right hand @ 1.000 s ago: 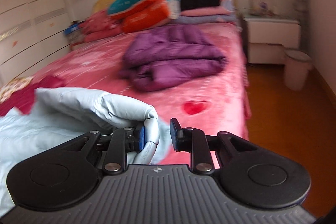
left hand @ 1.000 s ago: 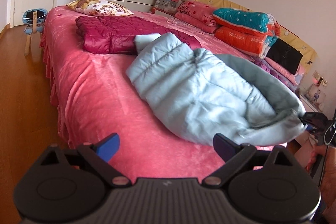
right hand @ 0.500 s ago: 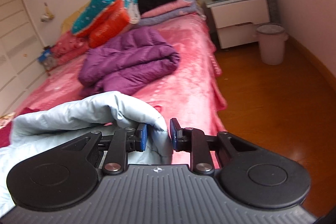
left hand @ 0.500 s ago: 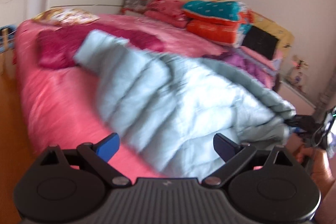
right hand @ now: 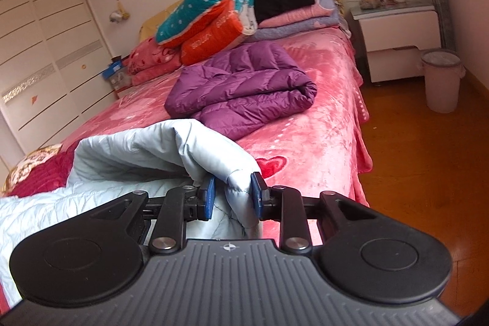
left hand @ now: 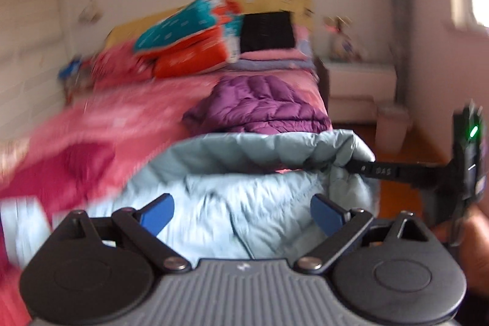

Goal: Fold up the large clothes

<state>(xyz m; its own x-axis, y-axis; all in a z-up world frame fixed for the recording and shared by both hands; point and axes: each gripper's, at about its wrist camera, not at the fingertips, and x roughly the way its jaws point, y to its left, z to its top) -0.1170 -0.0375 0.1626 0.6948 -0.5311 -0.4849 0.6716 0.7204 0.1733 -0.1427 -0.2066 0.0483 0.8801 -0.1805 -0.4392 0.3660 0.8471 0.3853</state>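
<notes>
A puffy light blue jacket lies on the pink bed. My right gripper has a fold of the jacket's edge between its blue pads and holds it raised off the bed; its jaws are opening. In the blurred left wrist view that same gripper reaches in from the right, and the jacket forms a lifted flap there. Just above the jacket's near part, my left gripper stands wide open with nothing gripped.
A folded purple jacket lies further up the bed, with stacked quilts at the headboard. A dark red jacket is on the left. On the right stand a nightstand and bin on wooden floor.
My left gripper swung quickly to the right and rolled, now facing the headboard over the jacket. The right gripper's pads have spread a little around the jacket fold.
</notes>
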